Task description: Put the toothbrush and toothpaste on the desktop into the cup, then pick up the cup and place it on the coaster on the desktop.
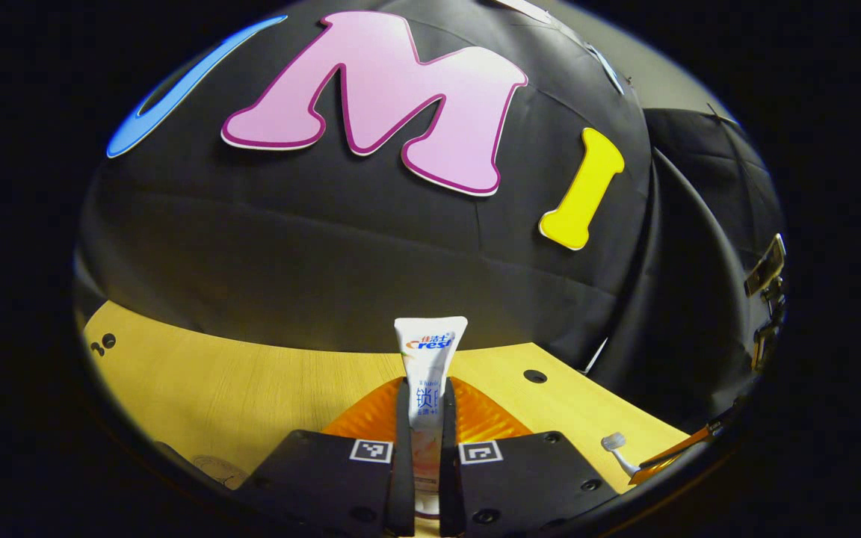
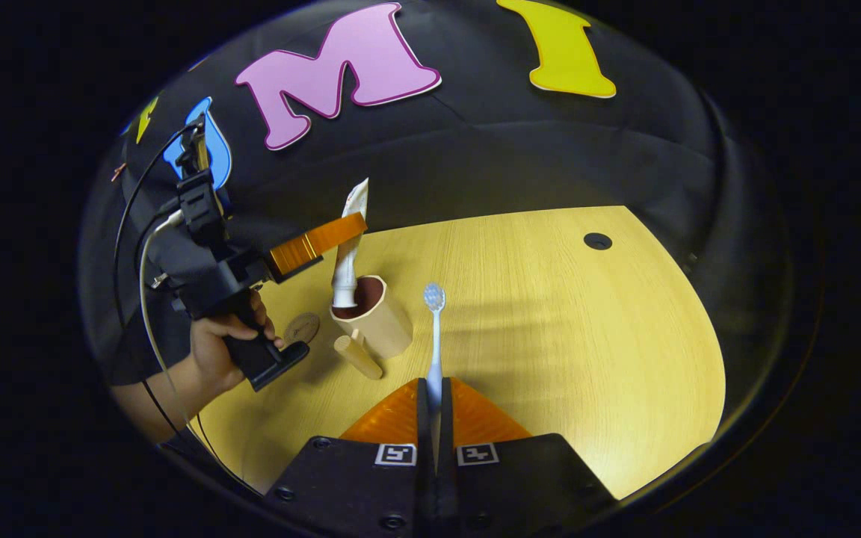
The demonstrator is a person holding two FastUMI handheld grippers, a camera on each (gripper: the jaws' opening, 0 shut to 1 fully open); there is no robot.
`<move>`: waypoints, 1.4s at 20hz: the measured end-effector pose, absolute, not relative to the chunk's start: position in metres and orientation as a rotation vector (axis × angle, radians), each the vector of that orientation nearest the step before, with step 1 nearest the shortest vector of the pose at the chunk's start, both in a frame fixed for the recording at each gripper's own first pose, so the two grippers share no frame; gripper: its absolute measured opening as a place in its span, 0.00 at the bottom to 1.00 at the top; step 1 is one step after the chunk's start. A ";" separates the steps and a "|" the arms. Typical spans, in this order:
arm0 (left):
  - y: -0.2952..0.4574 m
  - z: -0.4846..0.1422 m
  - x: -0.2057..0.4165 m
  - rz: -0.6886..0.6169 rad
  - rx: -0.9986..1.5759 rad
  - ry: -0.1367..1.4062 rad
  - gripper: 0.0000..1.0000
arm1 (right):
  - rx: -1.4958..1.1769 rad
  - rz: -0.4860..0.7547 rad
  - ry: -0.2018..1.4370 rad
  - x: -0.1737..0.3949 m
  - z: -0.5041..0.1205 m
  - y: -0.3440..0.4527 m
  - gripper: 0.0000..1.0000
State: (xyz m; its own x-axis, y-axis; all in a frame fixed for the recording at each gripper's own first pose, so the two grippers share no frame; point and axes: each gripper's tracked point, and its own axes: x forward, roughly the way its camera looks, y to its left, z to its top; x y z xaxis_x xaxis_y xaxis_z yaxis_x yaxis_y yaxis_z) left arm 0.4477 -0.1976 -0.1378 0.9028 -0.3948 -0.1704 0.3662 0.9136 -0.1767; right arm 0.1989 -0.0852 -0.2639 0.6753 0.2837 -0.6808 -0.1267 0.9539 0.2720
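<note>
The toothpaste (image 1: 428,388) is clamped between the fingers of the left gripper (image 1: 428,448), crimped end up. In the right gripper view the same tube (image 2: 347,246) is seen standing with its cap end down inside the mouth of the cup (image 2: 372,317), while the left gripper (image 2: 303,250) is held beside it by a hand (image 2: 221,351). The toothbrush (image 2: 434,336) is pinched by its handle between the closed fingers of the right gripper (image 2: 434,418), bristles pointing away, and is carried above the desk (image 2: 587,336) just beside the cup.

The cup is the only container; nothing but the lower end of the tube is seen in it, and how deep the tube reaches cannot be told. It stands near the left part of the desk, and it appears slanted in this view, though whether it truly leans cannot be judged through the lens. A wooden peg-like handle (image 2: 358,356) lies touching its base.

Several risks are judged likely. If the tube is released while leaning, its tall upper part could tip the cup over. If the brush is brought in before the left gripper is withdrawn, the two grippers could collide over the narrow mouth. The brush head could catch on the rim and push the cup. The coaster (image 2: 302,327) lies close by the cup, partly hidden by the hand, so it could be nudged during withdrawal
</note>
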 end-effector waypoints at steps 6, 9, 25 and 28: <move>-0.191 -0.161 0.431 -0.379 -0.133 0.215 0.29 | 0.214 0.230 0.801 0.206 -0.275 -0.079 0.05; -0.184 -0.151 0.425 -0.346 -0.125 0.177 0.69 | 0.209 0.234 0.787 0.206 -0.273 -0.078 0.05; -0.065 -0.141 0.282 -0.031 -0.235 0.194 0.98 | 0.357 0.356 0.372 0.319 -0.190 0.001 0.05; -0.059 -0.152 0.271 -0.021 -0.243 0.211 0.98 | 0.346 0.366 0.288 0.334 -0.189 0.016 0.05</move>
State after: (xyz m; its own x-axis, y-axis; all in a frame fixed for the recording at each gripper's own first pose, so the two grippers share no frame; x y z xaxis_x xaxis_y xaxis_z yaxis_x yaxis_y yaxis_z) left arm 0.2712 -0.0590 -0.1516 0.9778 -0.0457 -0.2047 -0.0051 0.9705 -0.2410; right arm 0.3340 0.0158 -0.1887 0.8945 0.3946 -0.2104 -0.2978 0.8766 0.3780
